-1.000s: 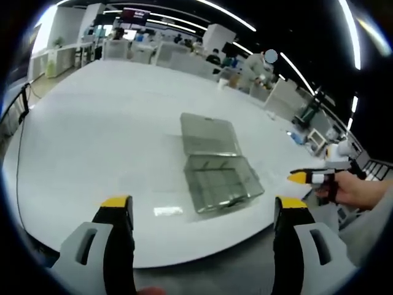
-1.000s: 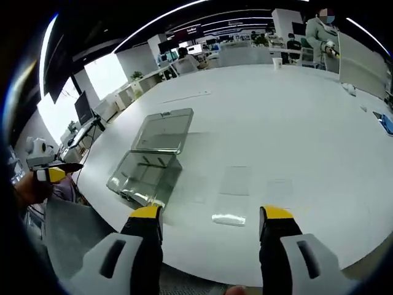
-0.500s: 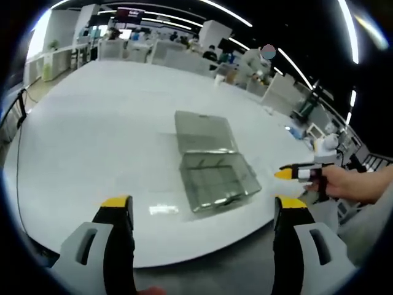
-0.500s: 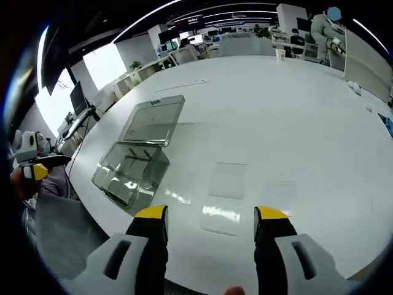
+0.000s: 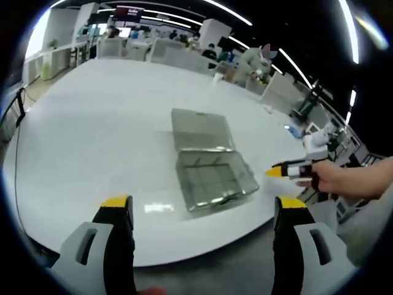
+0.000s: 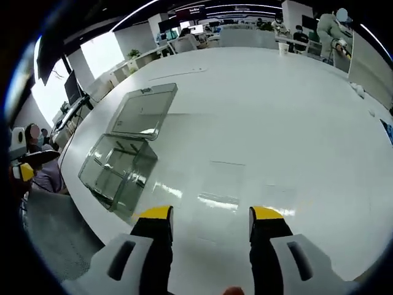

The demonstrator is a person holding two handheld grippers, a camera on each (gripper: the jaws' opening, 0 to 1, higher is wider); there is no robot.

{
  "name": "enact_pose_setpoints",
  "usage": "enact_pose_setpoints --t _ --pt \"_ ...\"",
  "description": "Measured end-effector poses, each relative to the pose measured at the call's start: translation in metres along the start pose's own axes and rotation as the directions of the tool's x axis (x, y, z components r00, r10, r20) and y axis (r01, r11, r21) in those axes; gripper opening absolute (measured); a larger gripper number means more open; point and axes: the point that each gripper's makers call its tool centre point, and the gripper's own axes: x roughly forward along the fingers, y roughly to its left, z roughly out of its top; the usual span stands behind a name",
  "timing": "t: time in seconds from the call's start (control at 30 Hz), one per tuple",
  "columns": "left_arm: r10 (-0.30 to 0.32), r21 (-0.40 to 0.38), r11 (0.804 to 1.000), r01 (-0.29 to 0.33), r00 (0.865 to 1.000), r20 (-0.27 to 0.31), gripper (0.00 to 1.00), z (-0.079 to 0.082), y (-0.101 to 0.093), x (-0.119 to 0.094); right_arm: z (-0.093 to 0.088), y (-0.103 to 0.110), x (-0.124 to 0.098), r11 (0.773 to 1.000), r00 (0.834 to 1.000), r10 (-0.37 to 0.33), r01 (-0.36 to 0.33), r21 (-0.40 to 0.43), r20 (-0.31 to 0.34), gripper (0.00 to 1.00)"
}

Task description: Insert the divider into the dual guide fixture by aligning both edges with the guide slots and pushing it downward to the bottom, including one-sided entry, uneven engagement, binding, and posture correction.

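Observation:
A clear plastic box [image 5: 214,177] lies on the white table [image 5: 92,123] with its lid [image 5: 199,129] folded back flat. A thin clear divider strip [image 5: 158,208] glints on the table just left of the box. My left gripper [image 5: 202,206] hangs open short of the table's near edge, nothing between its jaws. The right gripper [image 5: 287,171] enters from the right, held by a hand [image 5: 347,181]. In the right gripper view, the right gripper [image 6: 210,215] is open low over the table, just behind a clear divider strip [image 6: 218,200]. The box [image 6: 116,169] and lid [image 6: 142,110] lie to its left.
A faint clear flat sheet [image 6: 226,174] lies beyond the strip. The left gripper [image 6: 24,169] shows at the far left past the table edge. A black cable [image 5: 18,141] runs along the table's left side. Desks and people stand far behind the table.
The right gripper has come forward over the table's edge, so the divider strip now sits just ahead of its jaws. In the left gripper view it has drifted left toward the box.

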Motion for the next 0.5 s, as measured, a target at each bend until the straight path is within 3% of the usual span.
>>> enact_pose_setpoints --t 0.5 --pt "0.005 -0.01 1.0 -0.005 1.0 0.001 0.92 -0.001 0.002 0.0 0.006 0.0 0.015 0.998 0.998 -0.039 0.036 -0.052 -0.056 0.38"
